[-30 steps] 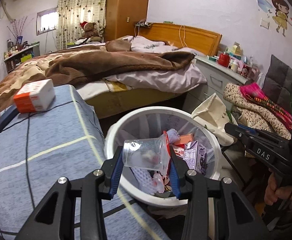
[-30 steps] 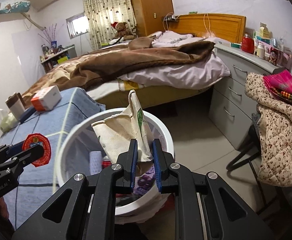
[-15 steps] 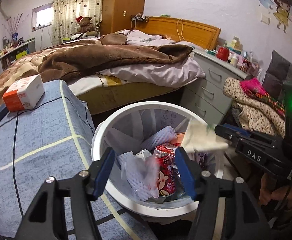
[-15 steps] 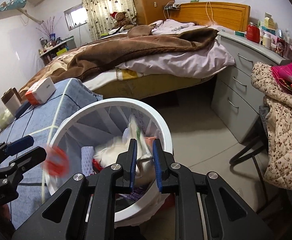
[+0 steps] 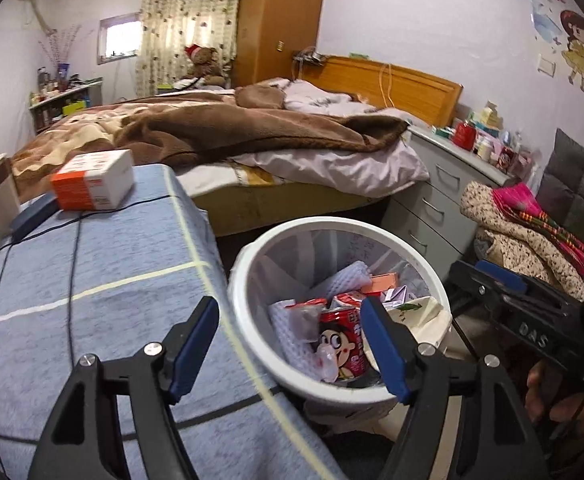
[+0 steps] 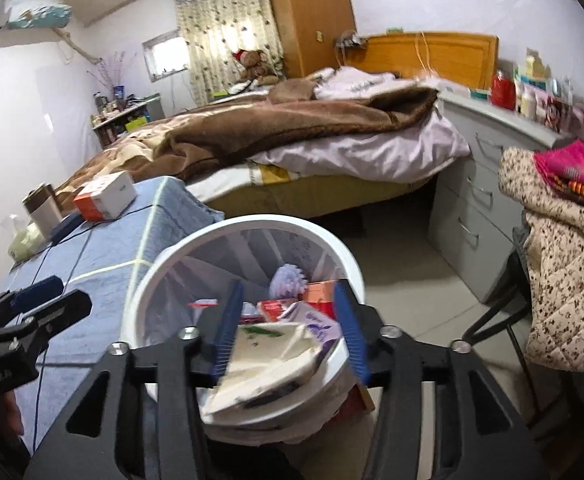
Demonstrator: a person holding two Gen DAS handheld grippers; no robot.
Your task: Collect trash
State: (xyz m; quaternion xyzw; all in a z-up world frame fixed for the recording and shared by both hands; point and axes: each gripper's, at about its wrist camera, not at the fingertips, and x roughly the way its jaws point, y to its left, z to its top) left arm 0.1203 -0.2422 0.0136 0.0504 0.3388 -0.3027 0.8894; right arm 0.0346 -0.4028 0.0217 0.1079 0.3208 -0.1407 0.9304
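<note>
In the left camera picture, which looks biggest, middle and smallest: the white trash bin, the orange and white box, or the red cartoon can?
1. white trash bin
2. orange and white box
3. red cartoon can

The box sits farther from the camera than the can, so their real sizes stay unsure.

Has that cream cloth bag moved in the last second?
Yes. The bag was pinched above the white bin; now it lies down inside, draped on the near rim, and the right gripper is open.

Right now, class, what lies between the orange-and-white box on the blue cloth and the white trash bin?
Bare blue cloth with a black cable across it, from box to bin; left wrist view.
</note>
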